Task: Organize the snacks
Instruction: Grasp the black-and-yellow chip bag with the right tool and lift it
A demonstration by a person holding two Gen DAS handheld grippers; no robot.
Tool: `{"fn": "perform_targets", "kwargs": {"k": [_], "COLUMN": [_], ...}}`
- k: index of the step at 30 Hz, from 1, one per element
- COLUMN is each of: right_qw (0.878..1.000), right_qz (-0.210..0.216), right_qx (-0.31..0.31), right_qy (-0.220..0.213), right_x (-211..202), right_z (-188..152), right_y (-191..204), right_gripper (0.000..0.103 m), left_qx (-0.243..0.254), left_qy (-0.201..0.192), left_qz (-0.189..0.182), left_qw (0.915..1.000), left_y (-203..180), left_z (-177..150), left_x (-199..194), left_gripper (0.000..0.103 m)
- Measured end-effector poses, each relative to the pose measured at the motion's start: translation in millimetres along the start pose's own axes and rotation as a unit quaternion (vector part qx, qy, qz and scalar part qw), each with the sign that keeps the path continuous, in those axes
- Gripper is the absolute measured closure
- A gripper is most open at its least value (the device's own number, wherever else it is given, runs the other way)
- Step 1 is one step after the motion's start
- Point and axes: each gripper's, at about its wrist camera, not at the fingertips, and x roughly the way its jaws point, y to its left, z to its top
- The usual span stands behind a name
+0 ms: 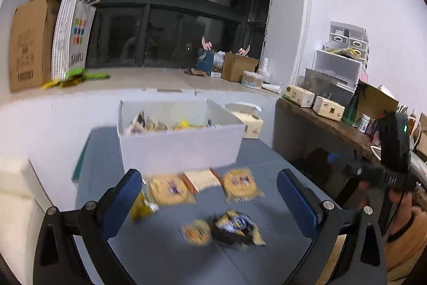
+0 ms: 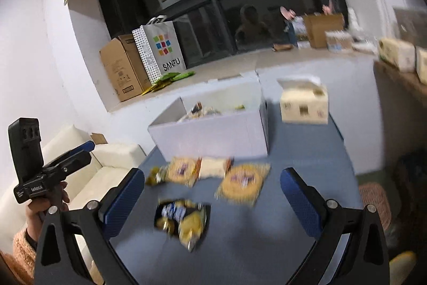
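Observation:
A white open box [image 1: 181,148] [image 2: 213,138] with several snacks inside stands at the back of the blue table [image 1: 267,258] [image 2: 307,164]. In front of it lie yellow snack packets [image 1: 170,188] [image 1: 240,183] [image 2: 242,183] and a pale one [image 2: 213,167] between them. Nearer lies a dark blue-and-yellow packet [image 1: 234,227] [image 2: 181,218] beside a small round snack [image 1: 196,231]. My left gripper [image 1: 213,202] hangs open above the packets, holding nothing. My right gripper [image 2: 213,199] is open too, above the dark packet. Each device shows in the other's view, held by a hand.
A cream tissue box [image 2: 304,103] [image 1: 250,122] stands right of the white box. A white sofa [image 2: 106,164] is at the left. A wooden bench [image 1: 320,122] with boxes and bottles is at the right. Cardboard boxes and a bag [image 2: 162,50] sit on the window ledge.

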Motion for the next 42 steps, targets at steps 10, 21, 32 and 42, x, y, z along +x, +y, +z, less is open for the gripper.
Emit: {"fn": "perform_targets", "kwargs": {"k": [10, 21, 32, 42], "right_qw": [0.998, 0.992, 0.981, 0.979], "right_qz": [-0.01, 0.009, 0.045, 0.003], "right_qx": [-0.011, -0.051, -0.034, -0.079], "right_qy": [0.053, 0.116, 0.186, 0.19], "right_x": [12, 57, 134, 165], "right_z": [-41, -51, -56, -69], "right_y": [-6, 19, 41, 56], "right_gripper": [0.0, 0.0, 0.0, 0.027], "left_qx": [0.008, -0.005, -0.032, -0.059], "left_qy": [0.032, 0.035, 0.032, 0.04], "left_qz": [0.005, 0.013, 0.023, 0.038], "left_qw": [0.9995, 0.9993, 0.9987, 0.9967], "left_y": [-15, 0, 23, 44], "left_z": [-33, -36, -45, -56], "left_x": [0, -3, -11, -10], "left_gripper": [0.0, 0.0, 0.0, 0.0]}}
